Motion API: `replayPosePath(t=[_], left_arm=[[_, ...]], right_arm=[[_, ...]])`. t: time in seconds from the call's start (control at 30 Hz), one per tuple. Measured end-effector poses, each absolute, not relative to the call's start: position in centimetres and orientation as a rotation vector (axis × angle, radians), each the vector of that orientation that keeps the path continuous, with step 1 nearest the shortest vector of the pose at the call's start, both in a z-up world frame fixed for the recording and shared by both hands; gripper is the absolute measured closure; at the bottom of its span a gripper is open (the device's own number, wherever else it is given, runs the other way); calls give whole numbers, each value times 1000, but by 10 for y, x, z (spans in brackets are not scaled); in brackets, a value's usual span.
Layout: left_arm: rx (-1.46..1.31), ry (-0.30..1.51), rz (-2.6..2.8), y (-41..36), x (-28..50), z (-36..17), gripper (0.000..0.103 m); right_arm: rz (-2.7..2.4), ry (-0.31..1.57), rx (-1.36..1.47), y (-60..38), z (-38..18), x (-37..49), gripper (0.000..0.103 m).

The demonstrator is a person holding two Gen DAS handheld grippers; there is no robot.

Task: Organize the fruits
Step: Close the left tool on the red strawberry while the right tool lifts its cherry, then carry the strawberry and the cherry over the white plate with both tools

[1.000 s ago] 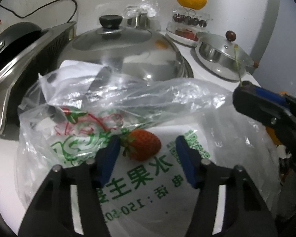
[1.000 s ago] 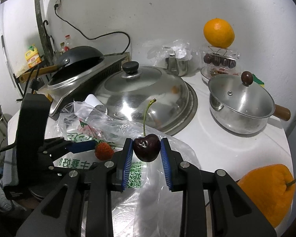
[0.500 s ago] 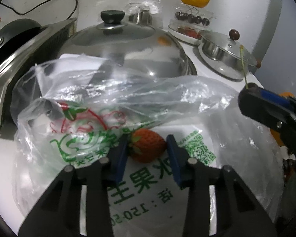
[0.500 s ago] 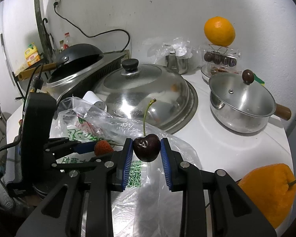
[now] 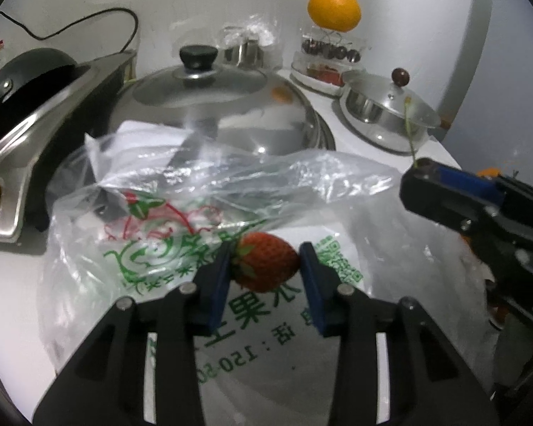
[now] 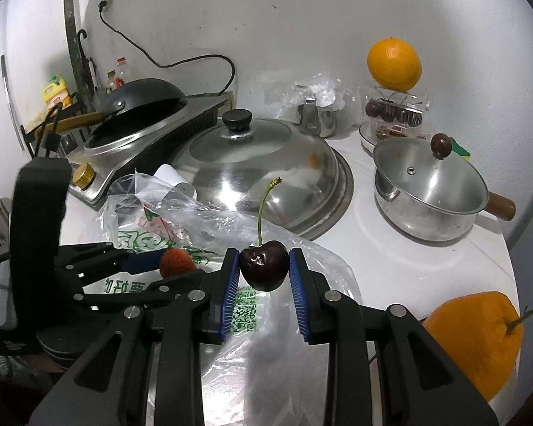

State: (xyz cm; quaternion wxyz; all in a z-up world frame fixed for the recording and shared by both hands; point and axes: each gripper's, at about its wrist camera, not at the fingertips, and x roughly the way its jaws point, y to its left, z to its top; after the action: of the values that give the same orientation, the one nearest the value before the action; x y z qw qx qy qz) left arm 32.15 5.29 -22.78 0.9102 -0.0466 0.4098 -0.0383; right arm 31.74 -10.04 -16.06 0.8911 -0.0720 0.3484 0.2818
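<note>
My left gripper [image 5: 264,264] is shut on a red strawberry [image 5: 264,266] and holds it over a clear printed plastic bag [image 5: 181,213]. The strawberry also shows in the right wrist view [image 6: 177,262], held by the left gripper [image 6: 160,264]. My right gripper [image 6: 264,266] is shut on a dark cherry [image 6: 264,265] with a long green stem, above the same bag [image 6: 266,319]. The right gripper shows at the right edge of the left wrist view [image 5: 455,195]. At the back right, a clear fruit box [image 6: 394,113] holds dark cherries, with an orange [image 6: 394,64] on top.
A large steel domed lid [image 6: 266,174] sits behind the bag. A small steel pot with lid [image 6: 428,198] stands at the right. A black pan on a stove [image 6: 138,113] is at the left. A big orange citrus [image 6: 476,337] lies near right.
My left gripper has closed its fingers onto the strawberry, which was loose between open jaws a second ago. The right gripper has kept hold of the cherry and barely moved.
</note>
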Motion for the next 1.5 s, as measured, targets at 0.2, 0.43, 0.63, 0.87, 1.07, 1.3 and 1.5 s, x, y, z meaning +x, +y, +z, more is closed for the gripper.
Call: replayPosePath(t=[0.2,0.43,0.63,0.87,1.07,1.3,1.5], left_arm=[[-91,818,-81,52,308,-213,64],[-85,784,-77,51,291,-197,64],[-79,758,-79,50,277,-185,64],[-70,734,-83,47,262,-174,64],[-63,713,-85,41,250,-164,64],[-66,689,-88,34,236,-155,64],[-57,675,-98,23,226,-149,64]], right_arm=[[585,718,-158,-99,-157,308,73],[589,702,-165,-99,-148,292,73],[587,686,-169,-101,-140,280,73],[582,667,-170,-104,-130,267,73],[579,649,-171,-108,-121,255,73],[571,632,-169,-118,-114,241,73],[559,622,-168,-130,-110,230,73]])
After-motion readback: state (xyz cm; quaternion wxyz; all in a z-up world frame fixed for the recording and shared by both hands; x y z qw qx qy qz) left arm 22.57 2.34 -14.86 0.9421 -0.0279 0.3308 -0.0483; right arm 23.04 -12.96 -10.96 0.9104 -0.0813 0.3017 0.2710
